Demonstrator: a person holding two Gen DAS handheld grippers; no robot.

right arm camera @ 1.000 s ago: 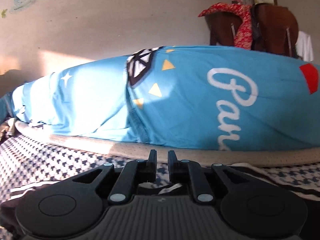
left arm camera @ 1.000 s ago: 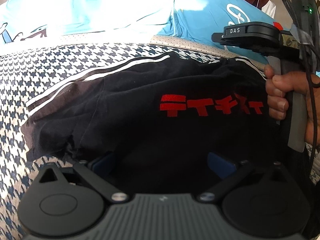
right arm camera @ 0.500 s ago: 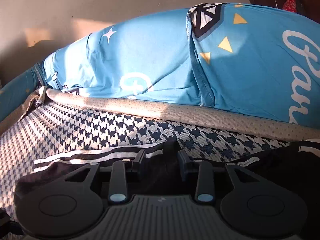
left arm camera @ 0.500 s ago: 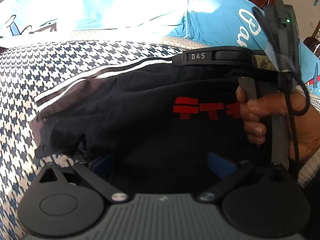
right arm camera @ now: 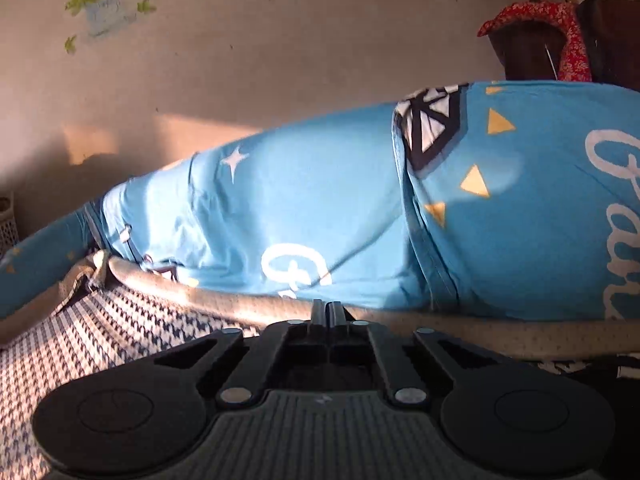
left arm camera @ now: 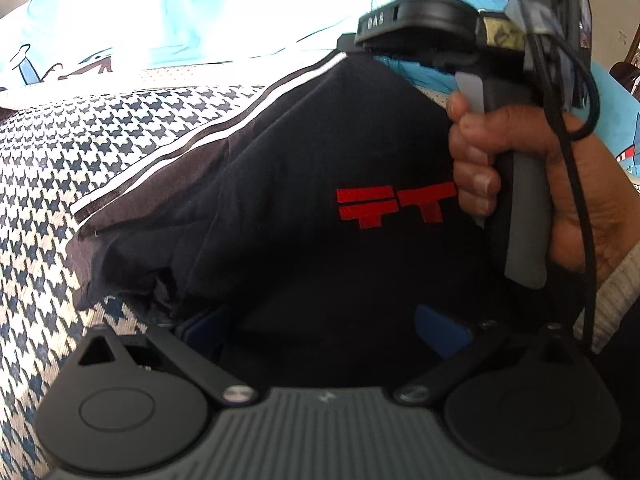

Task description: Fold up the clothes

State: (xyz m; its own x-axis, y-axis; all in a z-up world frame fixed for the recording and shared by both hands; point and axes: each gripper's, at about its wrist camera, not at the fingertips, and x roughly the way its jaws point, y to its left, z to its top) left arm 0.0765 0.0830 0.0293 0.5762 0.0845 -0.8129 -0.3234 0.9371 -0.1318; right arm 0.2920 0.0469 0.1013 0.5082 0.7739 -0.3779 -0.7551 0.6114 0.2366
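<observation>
Left claw (left arm camera: pixel 322 330) gapes wide, its blue pads (left arm camera: pixel 440 330) resting on the near edge of a black shirt (left arm camera: pixel 304 152) with red lettering and white stripes. Farther off, the right claw (left arm camera: pixel 348 46), held by a hand (left arm camera: pixel 532 184), lifts the shirt's far corner; in its own view its fingers (right arm camera: pixel 318 310) are pressed together. Beneath lies a houndstooth sheet (left arm camera: pixel 80 128), with blue pillows (right arm camera: pixel 320 216) beyond.

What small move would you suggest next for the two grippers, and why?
Probably close the left gripper on the black T-shirt: its fingers stand open around the near hem, while the right gripper looks shut, apparently lifting the far striped edge.
</observation>
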